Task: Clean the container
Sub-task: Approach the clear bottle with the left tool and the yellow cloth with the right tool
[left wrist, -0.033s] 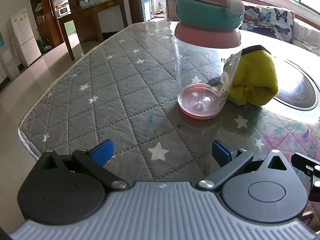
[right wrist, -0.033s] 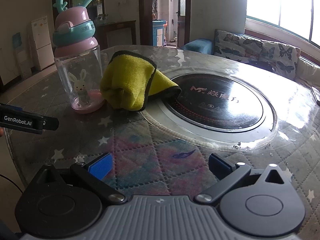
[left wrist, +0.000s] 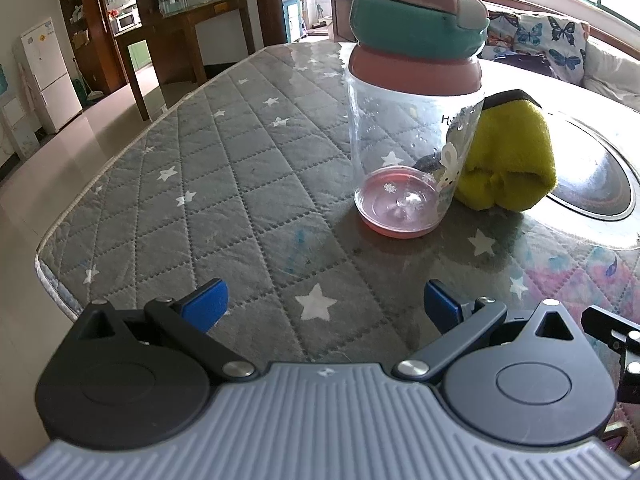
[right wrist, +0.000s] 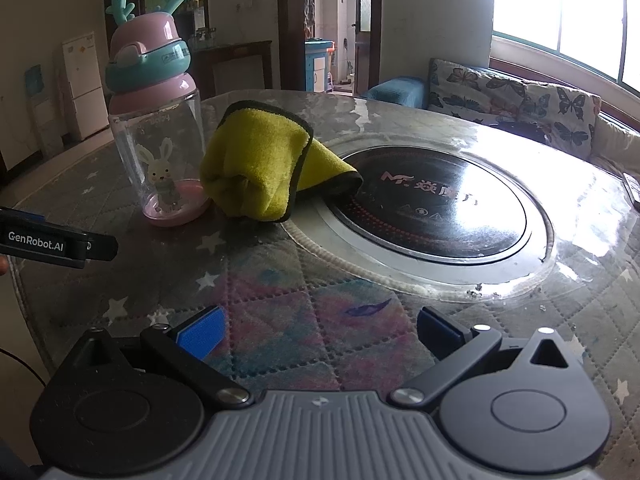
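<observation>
Blue-padded fingers of the left gripper [left wrist: 324, 304] stand spread wide and empty, tilted down over a grey quilted table cover [left wrist: 208, 184] printed with white stars. The right gripper [right wrist: 320, 328] is likewise released, nothing between its pads, hovering low above a pink-and-blue patch of the same cover. Beyond the left gripper, upright on the table, stands the task's thing: a clear drinking bottle [left wrist: 404, 152] with a pink base, a pink and teal lid and a rabbit print on its wall. Just beside it, apparently touching, lies a crumpled yellow cloth [left wrist: 512, 160] edged in black.

The right wrist view alone shows the lid's teal antlers [right wrist: 160, 0], the rabbit in full, and the left tool's side arm lettered "GenRobot.AI" [right wrist: 36, 240]; the left wrist view crops the lid top. The same view shows the round black cooktop [right wrist: 436, 208] set in the table, marked "MF" followed by characters too blurred to read. Farther off stand a butterfly-print cushion [right wrist: 520, 100] and a white refrigerator [left wrist: 44, 76].
</observation>
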Demonstrator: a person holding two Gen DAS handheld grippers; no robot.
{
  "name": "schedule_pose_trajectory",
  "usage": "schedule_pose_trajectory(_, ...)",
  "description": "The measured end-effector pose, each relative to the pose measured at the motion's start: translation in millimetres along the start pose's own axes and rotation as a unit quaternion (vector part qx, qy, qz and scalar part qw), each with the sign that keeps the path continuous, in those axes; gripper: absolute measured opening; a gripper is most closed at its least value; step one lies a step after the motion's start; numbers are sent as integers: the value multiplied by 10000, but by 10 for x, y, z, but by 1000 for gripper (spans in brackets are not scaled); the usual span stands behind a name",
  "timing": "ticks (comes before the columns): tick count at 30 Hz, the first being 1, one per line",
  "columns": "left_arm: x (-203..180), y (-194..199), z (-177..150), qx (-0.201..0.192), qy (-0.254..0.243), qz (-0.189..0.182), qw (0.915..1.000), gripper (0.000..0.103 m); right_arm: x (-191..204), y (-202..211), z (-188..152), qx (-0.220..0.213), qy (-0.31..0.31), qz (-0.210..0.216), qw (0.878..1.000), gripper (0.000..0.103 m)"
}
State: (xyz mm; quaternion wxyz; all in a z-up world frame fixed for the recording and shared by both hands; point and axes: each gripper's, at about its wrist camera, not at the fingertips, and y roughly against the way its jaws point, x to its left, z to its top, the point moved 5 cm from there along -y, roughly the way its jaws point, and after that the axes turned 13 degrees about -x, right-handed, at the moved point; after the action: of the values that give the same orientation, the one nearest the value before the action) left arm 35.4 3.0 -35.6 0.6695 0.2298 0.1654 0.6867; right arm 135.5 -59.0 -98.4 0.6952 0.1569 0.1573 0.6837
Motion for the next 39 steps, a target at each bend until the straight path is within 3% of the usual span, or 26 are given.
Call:
schedule_pose_trajectory(14,-65,-103,-54,208,59,-184,9996,103,59,-68,-52,24,22,28,10000,103)
schedule_pose_trajectory(27,-54,-137,-2,166,12,-157,9997,103,290,-105,-69,4,155,111,9998,103)
schedule_pose_trajectory(39,-107,-175,-77,424,30,-208,9989,103,584,-63,-334,74,97,114,9999,103)
